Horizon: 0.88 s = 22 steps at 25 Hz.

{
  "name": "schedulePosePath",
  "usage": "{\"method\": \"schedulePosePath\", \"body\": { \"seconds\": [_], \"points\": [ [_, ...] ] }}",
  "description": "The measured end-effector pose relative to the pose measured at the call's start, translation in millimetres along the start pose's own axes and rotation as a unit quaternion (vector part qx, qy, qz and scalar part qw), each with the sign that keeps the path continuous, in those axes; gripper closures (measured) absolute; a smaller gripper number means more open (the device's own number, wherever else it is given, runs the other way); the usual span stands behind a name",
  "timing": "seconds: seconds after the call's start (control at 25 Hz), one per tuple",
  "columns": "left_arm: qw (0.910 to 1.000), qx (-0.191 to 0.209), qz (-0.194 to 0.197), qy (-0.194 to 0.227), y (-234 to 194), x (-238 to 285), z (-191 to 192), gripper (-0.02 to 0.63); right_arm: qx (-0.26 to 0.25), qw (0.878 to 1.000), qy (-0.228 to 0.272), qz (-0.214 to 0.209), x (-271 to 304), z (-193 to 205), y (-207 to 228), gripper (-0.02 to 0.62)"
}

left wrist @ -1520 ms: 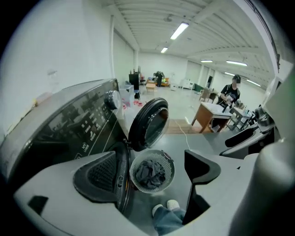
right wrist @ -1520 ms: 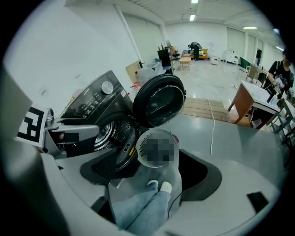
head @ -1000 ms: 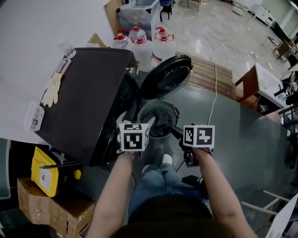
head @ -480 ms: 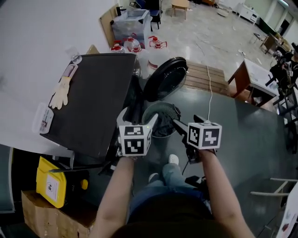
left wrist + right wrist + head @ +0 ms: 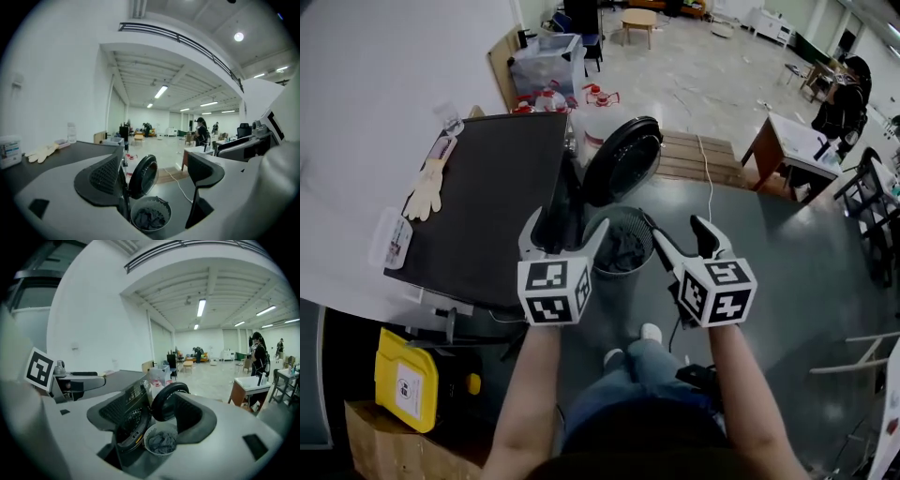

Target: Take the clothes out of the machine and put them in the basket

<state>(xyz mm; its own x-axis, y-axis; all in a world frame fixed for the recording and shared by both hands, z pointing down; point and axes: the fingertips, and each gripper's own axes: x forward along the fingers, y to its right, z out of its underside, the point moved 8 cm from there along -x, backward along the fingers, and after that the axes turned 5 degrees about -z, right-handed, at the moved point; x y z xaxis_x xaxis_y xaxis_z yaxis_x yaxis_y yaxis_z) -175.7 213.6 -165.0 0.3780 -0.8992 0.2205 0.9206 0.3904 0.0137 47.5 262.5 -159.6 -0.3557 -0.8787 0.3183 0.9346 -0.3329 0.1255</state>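
The black washing machine (image 5: 487, 206) stands at the left with its round door (image 5: 623, 159) swung open. In front of it on the floor sits the round mesh basket (image 5: 630, 225) with dark clothes (image 5: 623, 251) inside. My left gripper (image 5: 565, 230) and right gripper (image 5: 673, 225) are raised above the basket, both open and empty. The right jaws have just been closing, with nothing between them. The left gripper view looks down at the basket (image 5: 151, 215) and door (image 5: 143, 176). The right gripper view shows the basket (image 5: 161, 440) below the machine's drum opening (image 5: 129, 423).
A pair of gloves (image 5: 422, 192) and a small tub (image 5: 389, 239) lie on the machine top. Water jugs (image 5: 548, 98) stand behind it, a wooden pallet (image 5: 694, 155) and a cable (image 5: 708, 187) beyond the door. A yellow case (image 5: 405, 380) and a cardboard box (image 5: 394, 441) sit at lower left.
Both grippers have risen from just over the basket and tipped up toward level. The right jaws stand narrower than before. The basket and clothes have stayed put.
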Motion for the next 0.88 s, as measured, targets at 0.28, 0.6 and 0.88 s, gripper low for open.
{"method": "schedulePosePath", "body": {
  "seconds": [0.28, 0.6, 0.88],
  "points": [
    [0.9964, 0.063, -0.001, 0.057, 10.2, -17.7, -36.1, 0.14, -0.068, 0.996, 0.062, 0.007, -27.9, -35.0, -4.9, 0.295],
    [0.9888, 0.087, -0.034, 0.117, 24.9, -29.3, -73.9, 0.366, -0.085, 0.992, 0.094, -0.001, -52.4, -74.2, 13.0, 0.412],
    [0.9797, 0.137, -0.011, 0.146, 43.2, -29.5, -100.7, 0.606, -0.134, 0.985, 0.108, -0.01, -59.6, -99.8, 31.4, 0.595]
  ]
}}
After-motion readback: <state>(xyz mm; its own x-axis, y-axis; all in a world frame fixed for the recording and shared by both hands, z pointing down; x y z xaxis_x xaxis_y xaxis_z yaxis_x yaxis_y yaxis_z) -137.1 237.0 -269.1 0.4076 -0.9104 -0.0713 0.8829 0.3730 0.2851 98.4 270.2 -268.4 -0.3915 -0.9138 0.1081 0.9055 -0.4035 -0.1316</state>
